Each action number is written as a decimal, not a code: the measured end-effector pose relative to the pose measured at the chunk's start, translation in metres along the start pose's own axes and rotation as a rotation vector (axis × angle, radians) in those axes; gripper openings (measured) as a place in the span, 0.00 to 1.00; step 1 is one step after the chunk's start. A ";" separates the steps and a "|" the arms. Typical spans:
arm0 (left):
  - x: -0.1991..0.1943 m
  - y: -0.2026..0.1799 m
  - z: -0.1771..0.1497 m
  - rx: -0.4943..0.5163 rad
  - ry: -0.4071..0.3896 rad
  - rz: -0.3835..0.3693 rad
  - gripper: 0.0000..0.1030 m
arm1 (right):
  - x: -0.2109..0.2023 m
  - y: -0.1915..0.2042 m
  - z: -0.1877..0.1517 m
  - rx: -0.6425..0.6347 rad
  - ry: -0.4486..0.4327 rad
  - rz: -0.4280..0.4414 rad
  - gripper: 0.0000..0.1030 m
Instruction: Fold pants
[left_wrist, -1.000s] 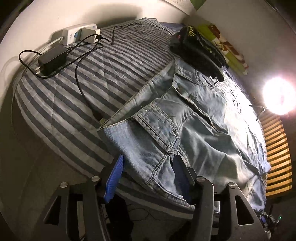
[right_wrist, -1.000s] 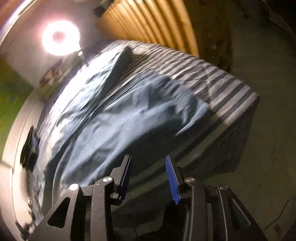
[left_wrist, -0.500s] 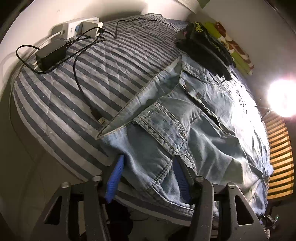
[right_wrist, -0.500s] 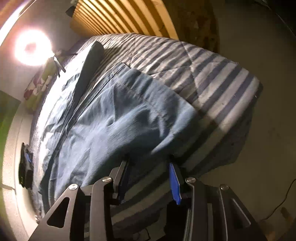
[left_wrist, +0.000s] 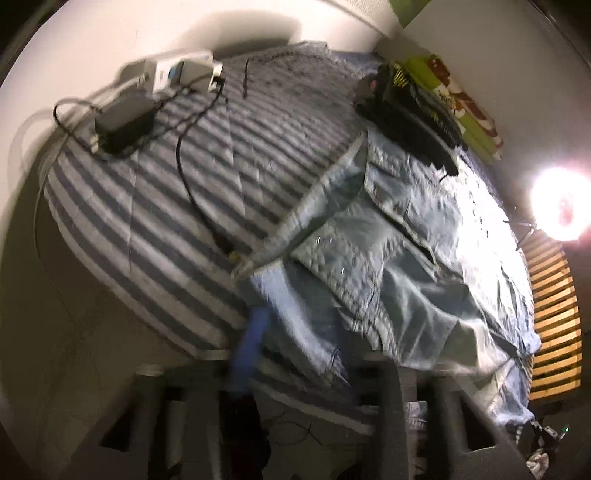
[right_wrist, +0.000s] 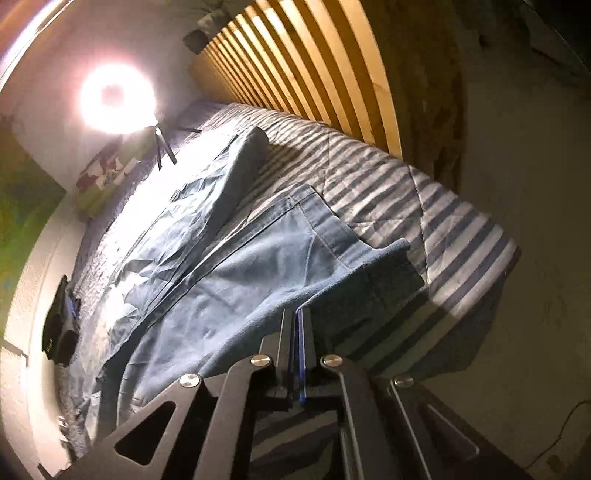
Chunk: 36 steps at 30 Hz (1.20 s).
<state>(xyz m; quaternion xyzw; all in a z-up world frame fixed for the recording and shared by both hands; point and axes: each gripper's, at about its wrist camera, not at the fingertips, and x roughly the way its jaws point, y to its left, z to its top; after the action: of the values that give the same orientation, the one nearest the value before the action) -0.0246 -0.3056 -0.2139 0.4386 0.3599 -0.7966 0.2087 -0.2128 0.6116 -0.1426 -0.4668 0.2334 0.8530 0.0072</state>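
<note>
Pants (left_wrist: 388, 266) lie lengthwise along bed (left_wrist: 147, 206); left fingers (left_wrist: 247, 354) spread, right fingers (right_wrist: 298, 332) pinch hem.

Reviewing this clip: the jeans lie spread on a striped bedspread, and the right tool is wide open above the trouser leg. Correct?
Not quite. The right tool is shut, pinching the edge of the jeans, as the right wrist view shows. The jeans do lie spread on the striped bedspread.

pants (left_wrist: 399, 258) lie on bed (left_wrist: 155, 221) ahead of fingers; charger (left_wrist: 123, 120) far left, dark clothes (left_wrist: 410, 110) beyond, lamp (left_wrist: 559, 208) far right.
</note>
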 end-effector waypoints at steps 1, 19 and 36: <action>0.001 0.000 -0.003 -0.001 -0.001 -0.010 0.67 | 0.001 0.001 0.000 -0.005 0.004 -0.003 0.01; -0.007 -0.015 0.024 -0.102 -0.087 -0.115 0.03 | -0.020 0.014 0.030 0.035 -0.049 0.113 0.01; 0.041 -0.159 0.214 0.024 -0.193 -0.072 0.03 | 0.033 0.156 0.170 -0.075 -0.269 0.032 0.00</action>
<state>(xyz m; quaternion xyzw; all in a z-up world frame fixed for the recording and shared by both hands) -0.2672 -0.3641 -0.1106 0.3489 0.3441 -0.8464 0.2083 -0.4021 0.5346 -0.0304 -0.3442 0.2057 0.9160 0.0073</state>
